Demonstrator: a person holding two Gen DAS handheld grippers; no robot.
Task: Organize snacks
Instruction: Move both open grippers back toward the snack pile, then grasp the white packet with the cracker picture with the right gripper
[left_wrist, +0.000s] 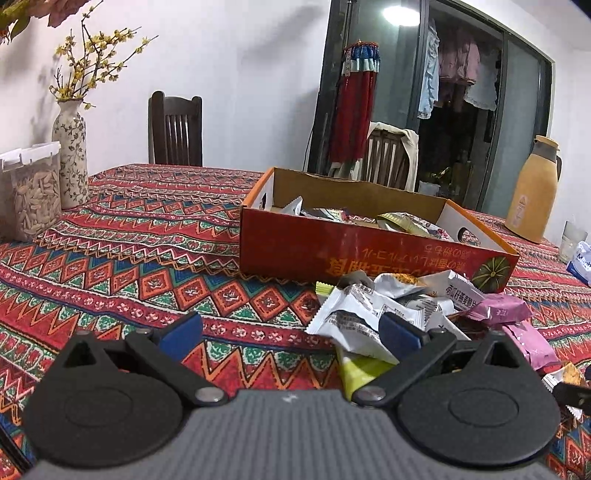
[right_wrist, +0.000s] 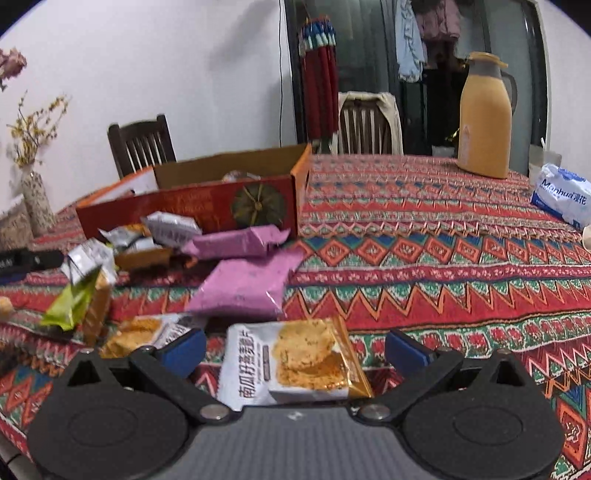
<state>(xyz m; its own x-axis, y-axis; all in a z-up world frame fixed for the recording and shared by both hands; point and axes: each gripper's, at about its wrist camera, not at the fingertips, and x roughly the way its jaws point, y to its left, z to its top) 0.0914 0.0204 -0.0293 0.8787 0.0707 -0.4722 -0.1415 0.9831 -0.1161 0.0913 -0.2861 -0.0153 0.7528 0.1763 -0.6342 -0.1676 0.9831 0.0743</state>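
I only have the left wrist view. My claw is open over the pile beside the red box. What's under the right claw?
Observer: A cracker packet, white with a photo of golden crackers, lies between the open right claw's fingers, not gripped.
Operator: Anything else near it?
Observer: Two pink packets lie just beyond it, one nearer, one against the red box.
Operator: What's on the far right of the table?
Observer: A white and blue tissue pack sits beyond the yellow thermos; your view cuts most of it off.
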